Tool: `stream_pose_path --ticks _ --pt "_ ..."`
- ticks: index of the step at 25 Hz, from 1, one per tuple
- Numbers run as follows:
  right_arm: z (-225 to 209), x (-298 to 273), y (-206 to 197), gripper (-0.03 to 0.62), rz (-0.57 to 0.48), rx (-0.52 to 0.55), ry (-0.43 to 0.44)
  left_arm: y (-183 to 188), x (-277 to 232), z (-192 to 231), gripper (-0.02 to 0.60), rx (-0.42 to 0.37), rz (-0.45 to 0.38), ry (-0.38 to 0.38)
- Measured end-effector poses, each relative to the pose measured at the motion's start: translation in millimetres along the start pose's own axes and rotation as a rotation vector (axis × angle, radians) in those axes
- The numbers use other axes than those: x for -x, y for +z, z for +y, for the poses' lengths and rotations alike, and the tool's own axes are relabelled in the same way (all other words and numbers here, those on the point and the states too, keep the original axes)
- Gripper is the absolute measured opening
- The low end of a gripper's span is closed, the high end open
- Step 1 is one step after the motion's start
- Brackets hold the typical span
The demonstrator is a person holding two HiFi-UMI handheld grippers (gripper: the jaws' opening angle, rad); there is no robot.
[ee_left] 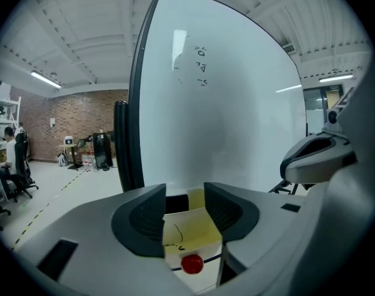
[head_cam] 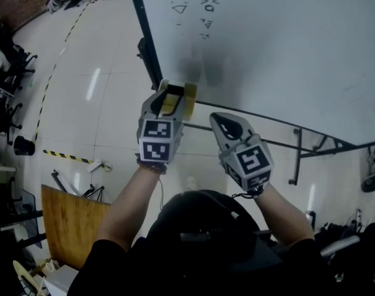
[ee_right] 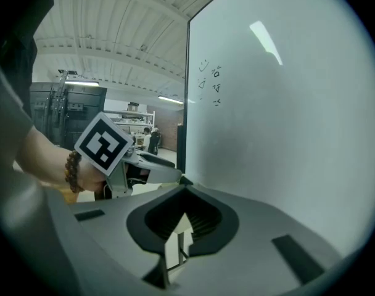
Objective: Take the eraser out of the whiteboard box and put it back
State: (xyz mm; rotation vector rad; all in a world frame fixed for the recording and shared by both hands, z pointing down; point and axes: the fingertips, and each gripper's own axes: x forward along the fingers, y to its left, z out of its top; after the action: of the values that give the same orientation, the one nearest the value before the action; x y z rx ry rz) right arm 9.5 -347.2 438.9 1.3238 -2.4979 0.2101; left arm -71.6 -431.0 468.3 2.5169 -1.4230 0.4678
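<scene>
Here the left gripper [ee_left: 185,190], released, straddles a yellow-topped white block [ee_left: 190,230] with a red dot, perhaps the eraser; right gripper [ee_right: 182,196] clenched.

Left gripper [head_cam: 176,92] held out ahead on the bare left forearm [head_cam: 129,202], jaws apart. Right gripper [head_cam: 219,121] just beside it, slightly nearer the body, jaws together, right forearm [head_cam: 286,211] also bare. Grippers not touching.

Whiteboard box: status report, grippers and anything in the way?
Left gripper open, fingers either side of yellow box. Right gripper shut, empty. No eraser made out. Nothing blocking.
</scene>
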Motion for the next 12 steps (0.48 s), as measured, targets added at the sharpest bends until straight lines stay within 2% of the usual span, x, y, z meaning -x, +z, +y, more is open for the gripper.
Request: stream_pose_path --ticks 1,4,6,9,10,12 --pt "-2 -2 -1 0.026 0.002 -0.002 -0.004 0 -5 2 0.209 -0.005 0.011 0.004" --pt "-7 -8 -3 0.026 0.008 -0.010 -0.012 -3 -18 8 0.209 -0.018 0.050 0.013" --pt "-10 -11 -4 0.026 0.012 -0.015 -0.016 -5 -26 11 0.244 -0.026 0.075 0.016" --pt "-15 -16 -5 0.026 0.012 -0.021 -0.020 -8 -36 13 0.245 -0.033 0.107 0.017" --pt "-16 -17 -6 0.026 0.013 -0.024 -0.021 -9 -39 13 0.274 -0.033 0.120 0.014" --pt "-18 -18 -6 0.026 0.014 -0.029 -0.024 -13 -44 13 0.282 -0.033 0.147 0.006"
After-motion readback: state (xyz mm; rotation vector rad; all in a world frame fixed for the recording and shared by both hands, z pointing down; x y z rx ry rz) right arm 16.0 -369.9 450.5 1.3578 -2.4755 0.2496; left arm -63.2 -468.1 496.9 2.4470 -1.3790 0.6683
